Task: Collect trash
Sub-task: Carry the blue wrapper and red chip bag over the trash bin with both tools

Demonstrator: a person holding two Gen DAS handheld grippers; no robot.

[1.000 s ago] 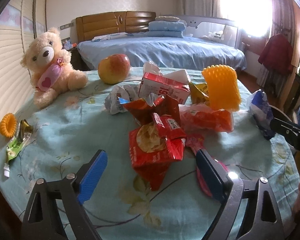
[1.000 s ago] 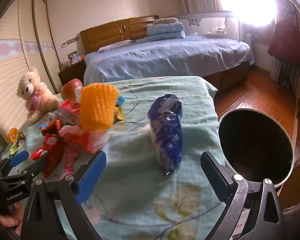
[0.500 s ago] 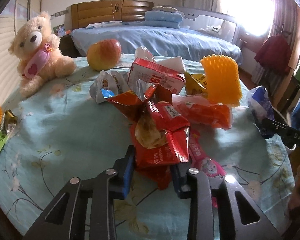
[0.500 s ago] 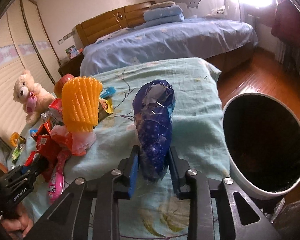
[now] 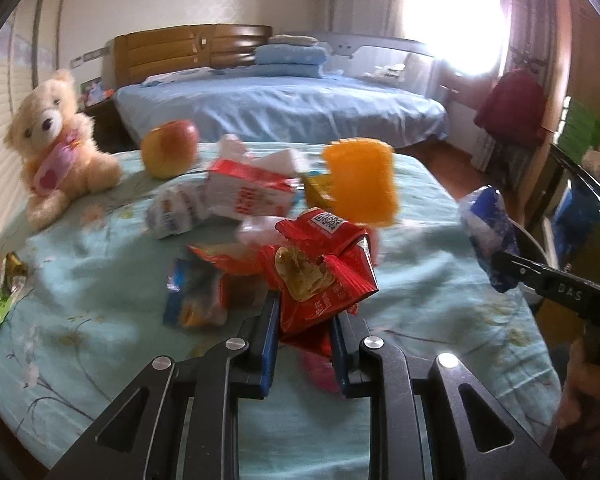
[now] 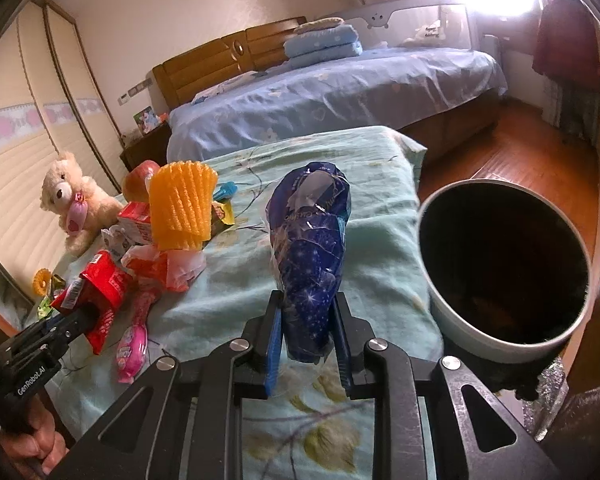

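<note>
A crumpled red snack bag [image 5: 320, 272] is pinched between the blue pads of my left gripper [image 5: 304, 328], whose jaws are still closing; the bag hangs just above the turquoise tablecloth [image 5: 100, 360]. My right gripper [image 6: 306, 332] grips a dark blue starry wrapper [image 6: 312, 248] by its lower end, jaws also still closing, and the wrapper stands upright. The right wrist view shows the left gripper [image 6: 80, 316] with the red bag [image 6: 104, 284]. The left wrist view shows the blue wrapper [image 5: 486, 220] at the right.
A round bin [image 6: 480, 344] with a dark inside stands right of the table. On the table lie an orange foam net [image 6: 182, 208], a red carton [image 5: 248, 196], a pink wrapper [image 6: 134, 344], an apple [image 5: 170, 152] and a teddy bear [image 5: 56, 140]. A bed fills the background.
Both grippers went from wide open to closed, the left on the red snack bag and the right on the blue wrapper. The red bag has come up off the pile.
</note>
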